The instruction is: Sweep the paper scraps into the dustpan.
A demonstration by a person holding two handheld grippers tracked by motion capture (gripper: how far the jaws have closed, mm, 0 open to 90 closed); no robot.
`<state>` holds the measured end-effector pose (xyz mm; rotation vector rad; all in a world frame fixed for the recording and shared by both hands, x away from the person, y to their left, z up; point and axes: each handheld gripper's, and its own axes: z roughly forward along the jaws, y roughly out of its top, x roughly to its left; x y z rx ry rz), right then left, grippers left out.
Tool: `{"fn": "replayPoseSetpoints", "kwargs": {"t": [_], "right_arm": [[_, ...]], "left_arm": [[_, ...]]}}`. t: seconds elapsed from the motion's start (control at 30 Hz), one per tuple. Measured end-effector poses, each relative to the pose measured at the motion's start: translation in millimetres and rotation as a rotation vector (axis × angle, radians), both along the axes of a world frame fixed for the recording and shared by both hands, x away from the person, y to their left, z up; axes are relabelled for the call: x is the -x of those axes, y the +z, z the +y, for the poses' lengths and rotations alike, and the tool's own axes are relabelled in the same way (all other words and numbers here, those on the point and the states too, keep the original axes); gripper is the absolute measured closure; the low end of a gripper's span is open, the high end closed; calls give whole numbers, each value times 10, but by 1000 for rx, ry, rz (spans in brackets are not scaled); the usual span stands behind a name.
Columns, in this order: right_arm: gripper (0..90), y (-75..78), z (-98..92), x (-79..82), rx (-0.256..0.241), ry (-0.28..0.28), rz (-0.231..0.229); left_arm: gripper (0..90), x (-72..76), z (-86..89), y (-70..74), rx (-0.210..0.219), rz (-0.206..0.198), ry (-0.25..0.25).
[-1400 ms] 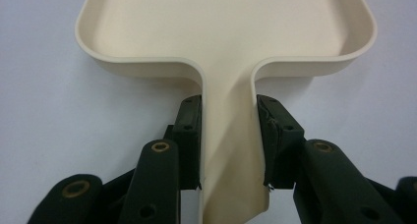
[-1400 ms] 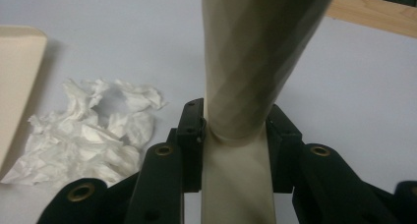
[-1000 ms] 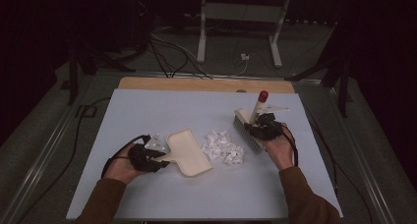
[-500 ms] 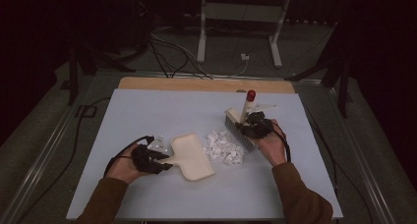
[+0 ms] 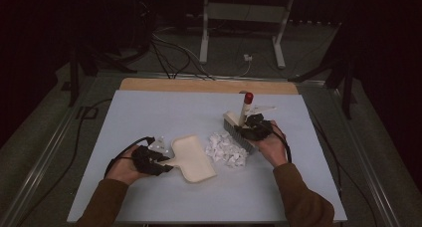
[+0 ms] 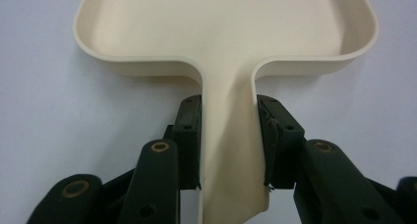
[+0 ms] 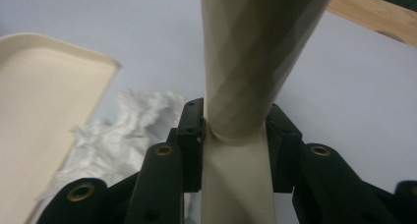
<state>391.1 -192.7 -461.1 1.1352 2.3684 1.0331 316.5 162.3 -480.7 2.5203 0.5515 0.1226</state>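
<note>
Brush (image 5: 238,129) has moved in from the right, bristles now touching paper scraps (image 5: 226,149); right gripper (image 5: 255,128) clamps its handle. Left gripper (image 5: 155,161) grips dustpan (image 5: 193,158), shifted closer on the scraps' left. Sweep imminent.

sleeves (image 5: 298,199): brown; grippers (image 5: 149,160): black, brass-coloured screws; cables: black

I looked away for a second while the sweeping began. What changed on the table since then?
The right tongs carried the brush leftward to the paper scraps. The left tongs turned the dustpan toward the scraps. Both grips held, and the scraps stayed put.
</note>
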Motion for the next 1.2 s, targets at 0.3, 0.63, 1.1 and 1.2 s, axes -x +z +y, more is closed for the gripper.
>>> {"fn": "replayPoseSetpoints", "kwargs": {"t": [0.3, 0.63, 1.1, 1.2], "right_arm": [[672, -8, 69, 33, -14, 136, 3], [672, -13, 208, 115, -37, 328, 1], [672, 58, 253, 162, -66, 354, -48], [672, 92, 201, 160, -51, 286, -62]], "left_arm": [[662, -54, -81, -8, -1, 4, -10], [662, -63, -143, 0, -8, 1, -31], [663, -33, -204, -16, 6, 5, -53], [662, -22, -213, -16, 2, 4, -60]]}}
